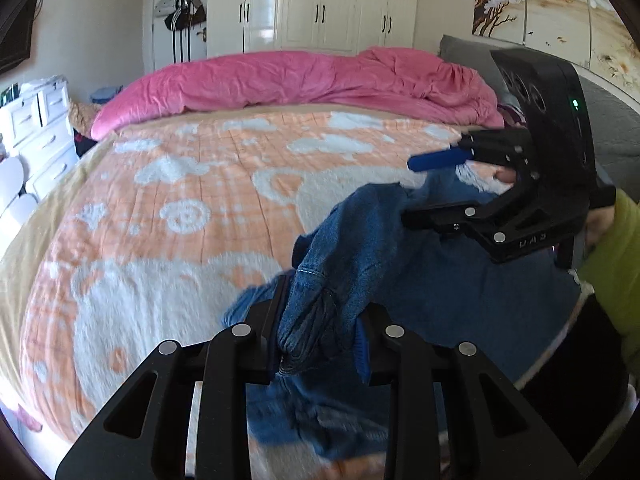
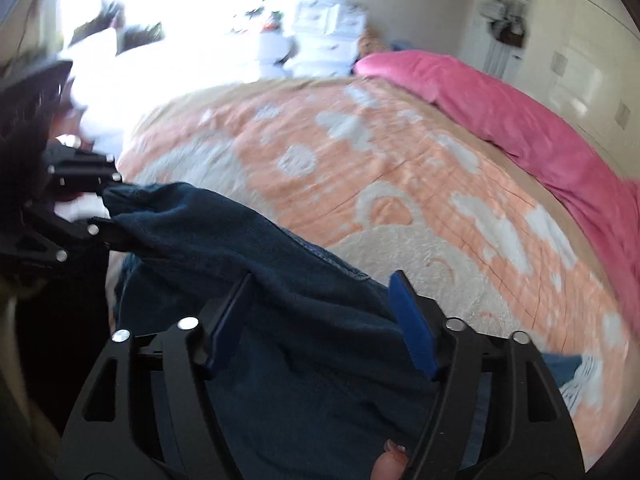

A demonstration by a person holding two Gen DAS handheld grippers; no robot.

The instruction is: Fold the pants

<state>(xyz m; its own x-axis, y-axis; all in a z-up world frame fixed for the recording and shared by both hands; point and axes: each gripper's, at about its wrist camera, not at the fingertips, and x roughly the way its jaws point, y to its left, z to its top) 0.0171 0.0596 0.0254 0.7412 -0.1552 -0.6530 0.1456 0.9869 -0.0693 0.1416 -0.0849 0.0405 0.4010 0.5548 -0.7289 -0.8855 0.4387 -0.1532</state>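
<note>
Bedroom light falls on a bed spread with an orange and white blanket, and a pink quilt is bunched along its far side, beyond both of your claws. White wardrobes stand behind the quilt. Your left claw is clamped on a bunched fold of the blue denim pants, the cloth squeezed tight between its two fingers and lifted off the blanket. From that grip the pants run up and to the right, toward your right claw, where the denim sits between the blue-padded fingers. In the right wrist view your right claw has its fingers spread apart, with the pants draped through the gap and not pinched. From there the denim stretches away to the left, to your left claw, which grips its far end.
</note>
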